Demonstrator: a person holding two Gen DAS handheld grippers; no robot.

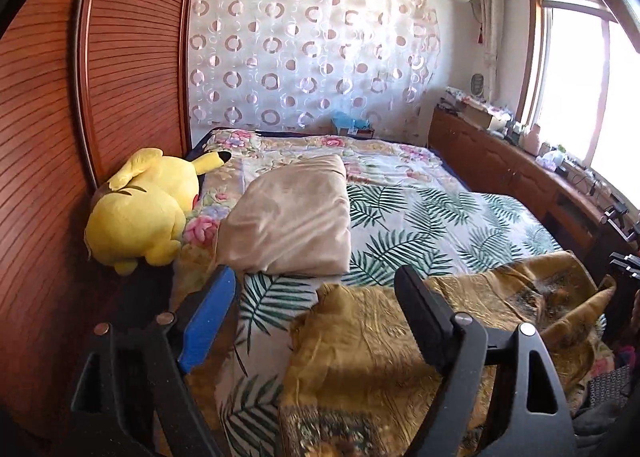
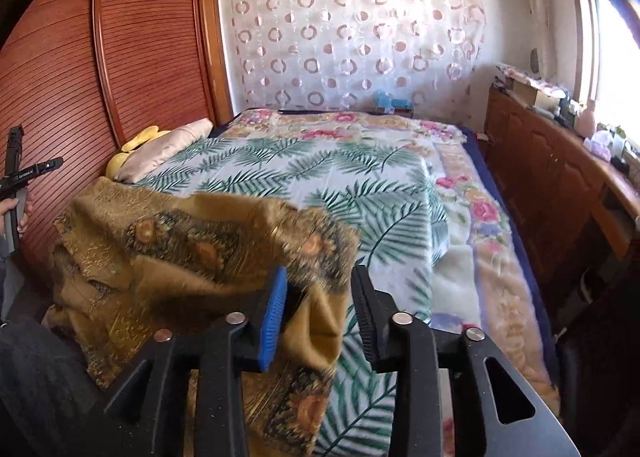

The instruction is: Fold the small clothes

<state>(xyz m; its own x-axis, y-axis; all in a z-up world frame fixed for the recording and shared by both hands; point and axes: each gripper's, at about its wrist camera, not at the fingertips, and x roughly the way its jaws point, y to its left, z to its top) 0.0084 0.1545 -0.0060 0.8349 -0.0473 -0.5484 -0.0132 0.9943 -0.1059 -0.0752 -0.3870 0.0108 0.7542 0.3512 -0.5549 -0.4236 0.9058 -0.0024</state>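
Black tongs (image 1: 316, 289), blue pad, silver rivets

Ahead of your left claw (image 1: 316, 297) the leaf-print sheet (image 1: 420, 217) lies flat and open. The beige pillow (image 1: 288, 217) blocks ahead-left, the yellow plush (image 1: 140, 213) beyond it against the wardrobe (image 1: 60, 137). Right of your right claw (image 2: 320, 309), open bed (image 2: 472, 225), then the wooden cabinet (image 2: 560, 177).

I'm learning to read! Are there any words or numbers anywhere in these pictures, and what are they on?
Black handle bar at the far left of the right wrist view: small white lettering, too blurred to read.
Blue packet at the head of the bed: no print that can be made out.
Nothing else carries words or numbers.
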